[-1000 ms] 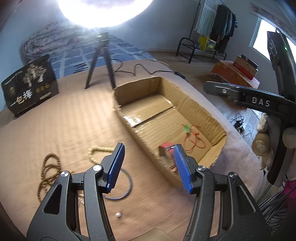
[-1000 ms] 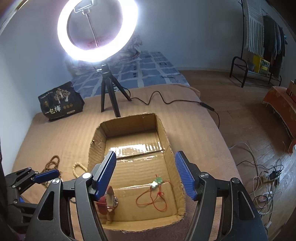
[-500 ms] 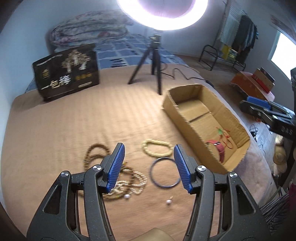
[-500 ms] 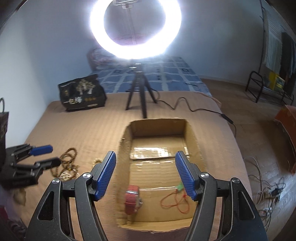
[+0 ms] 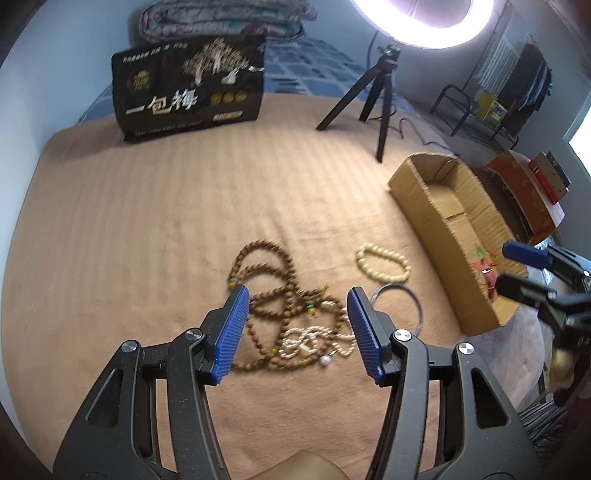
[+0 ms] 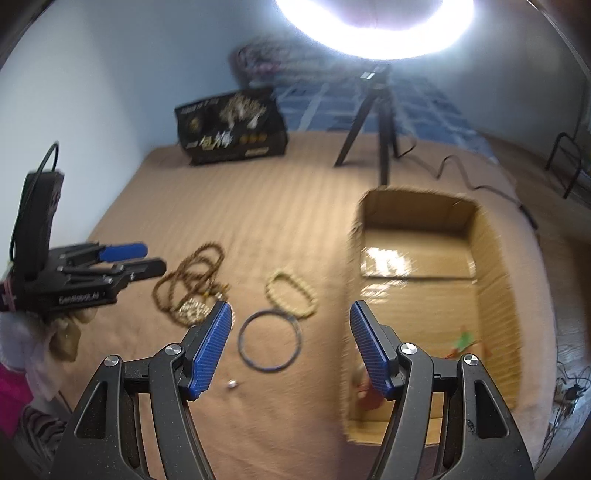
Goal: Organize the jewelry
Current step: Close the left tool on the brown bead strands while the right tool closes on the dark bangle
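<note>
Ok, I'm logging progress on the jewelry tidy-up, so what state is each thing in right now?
Left gripper: open, empty.
Right gripper: open, empty.
Open-topped cardboard box: holds a red cord piece; mostly bare floor.
Tangled brown wooden bead strands: loose on the blanket, outside the box.
Cream bead bracelet: on the blanket, outside.
Thin dark bangle ring: flat on the blanket, outside.
Ring light: lit.

- Ring light (image 5: 424, 22) cut off by the top edge in both views.
- Red item in the cardboard box (image 6: 491, 295) half hidden behind the box's near wall; kind impossible to tell.
- Right wrist view smeared by blur; print on the black bag (image 6: 231, 125) unreadable there.
- Small pale bead (image 6: 232, 384) too tiny to identify.
</note>
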`<act>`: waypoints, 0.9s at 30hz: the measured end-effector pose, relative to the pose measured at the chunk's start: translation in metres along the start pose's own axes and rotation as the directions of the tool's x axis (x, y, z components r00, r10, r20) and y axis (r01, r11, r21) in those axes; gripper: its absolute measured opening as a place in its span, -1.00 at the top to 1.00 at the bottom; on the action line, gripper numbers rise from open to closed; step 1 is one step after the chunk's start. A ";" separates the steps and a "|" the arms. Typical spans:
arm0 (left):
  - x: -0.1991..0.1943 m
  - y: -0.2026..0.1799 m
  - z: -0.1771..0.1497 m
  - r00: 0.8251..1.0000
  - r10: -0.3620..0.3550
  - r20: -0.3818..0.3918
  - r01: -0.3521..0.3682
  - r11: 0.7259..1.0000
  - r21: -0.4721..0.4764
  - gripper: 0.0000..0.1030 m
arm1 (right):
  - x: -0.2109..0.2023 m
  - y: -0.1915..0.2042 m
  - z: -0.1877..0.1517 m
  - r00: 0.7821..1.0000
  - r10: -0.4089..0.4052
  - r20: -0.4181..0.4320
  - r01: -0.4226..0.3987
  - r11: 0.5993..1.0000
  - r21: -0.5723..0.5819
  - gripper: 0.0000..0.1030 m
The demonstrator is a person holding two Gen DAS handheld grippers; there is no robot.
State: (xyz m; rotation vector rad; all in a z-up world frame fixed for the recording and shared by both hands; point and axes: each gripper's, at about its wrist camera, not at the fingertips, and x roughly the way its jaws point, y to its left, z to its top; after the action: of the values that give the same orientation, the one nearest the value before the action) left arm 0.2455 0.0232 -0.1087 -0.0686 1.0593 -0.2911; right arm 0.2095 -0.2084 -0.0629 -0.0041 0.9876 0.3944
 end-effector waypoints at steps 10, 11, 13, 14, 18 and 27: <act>0.027 0.024 -0.004 0.996 -0.023 -0.083 0.017 0.998 -0.066 -0.10 | 0.038 0.021 -0.003 0.987 0.071 -0.144 -0.071 0.997 0.000 -0.28; 0.029 0.025 -0.004 0.996 -0.025 -0.089 0.019 0.997 -0.069 -0.10 | 0.041 0.022 -0.003 0.986 0.072 -0.153 -0.073 0.997 0.000 -0.28; 0.034 0.026 -0.004 0.994 -0.034 -0.102 0.027 0.997 -0.071 -0.10 | 0.049 0.022 -0.002 0.980 0.089 -0.175 -0.088 0.996 0.017 -0.28; 0.036 0.026 -0.005 0.993 -0.037 -0.109 0.030 0.997 -0.070 -0.10 | 0.050 0.021 -0.001 0.979 0.094 -0.183 -0.091 0.996 0.025 -0.28; 0.045 0.027 -0.005 0.991 -0.047 -0.129 0.037 0.996 -0.076 -0.10 | 0.061 0.020 -0.001 0.971 0.102 -0.216 -0.092 0.994 0.057 -0.28; 0.057 0.028 -0.005 0.988 -0.052 -0.147 0.039 0.995 -0.093 -0.10 | 0.075 0.027 -0.008 0.959 0.049 -0.278 -0.038 0.998 0.047 -0.28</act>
State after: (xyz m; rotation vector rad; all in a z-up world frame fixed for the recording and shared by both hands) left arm 0.2731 0.0351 -0.1649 -0.1542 1.2208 -0.2931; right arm 0.2306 -0.1604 -0.1238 -0.0006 1.2769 0.4211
